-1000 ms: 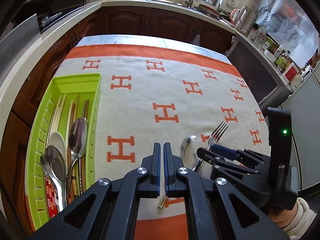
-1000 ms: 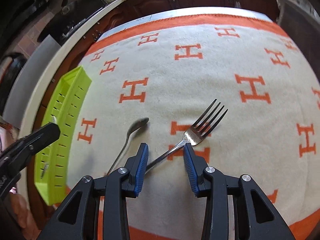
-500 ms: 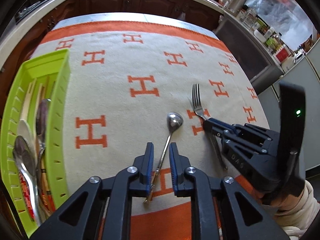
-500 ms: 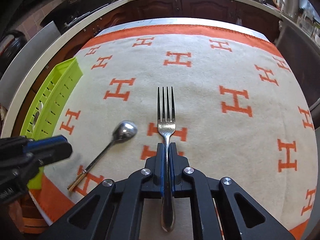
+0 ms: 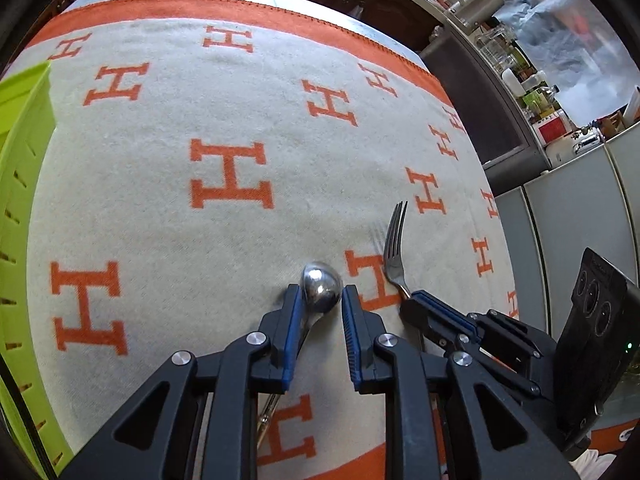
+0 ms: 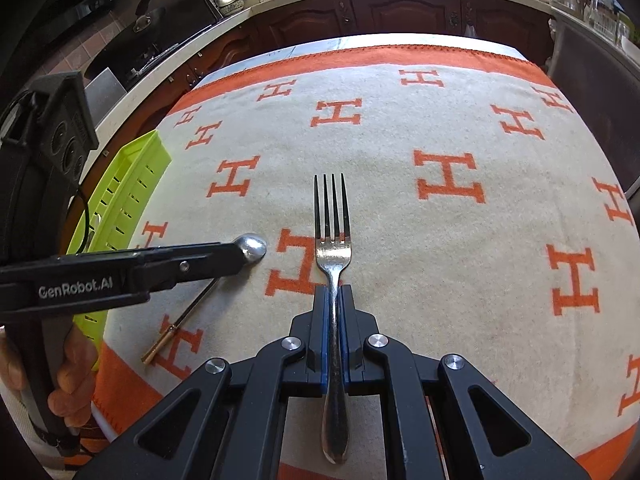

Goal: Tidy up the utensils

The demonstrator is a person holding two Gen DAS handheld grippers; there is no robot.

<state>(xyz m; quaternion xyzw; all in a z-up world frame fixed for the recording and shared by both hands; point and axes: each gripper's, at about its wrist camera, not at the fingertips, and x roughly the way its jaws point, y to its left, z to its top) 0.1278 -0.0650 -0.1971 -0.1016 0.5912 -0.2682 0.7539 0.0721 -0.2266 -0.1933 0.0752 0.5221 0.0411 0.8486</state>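
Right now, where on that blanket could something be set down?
The blanket lies bare beyond the fork tines to its far orange border, and right of the fork. It is crowded near the front edge: spoon, fork and both grippers sit close together, with the green tray on the left.

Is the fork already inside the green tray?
No, the fork is pinched between the right gripper fingers over the blanket, while the green tray sits far off to the left.

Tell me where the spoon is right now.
The spoon lies on the blanket, its bowl between the open left gripper's fingers, just left of the fork held by the right gripper.
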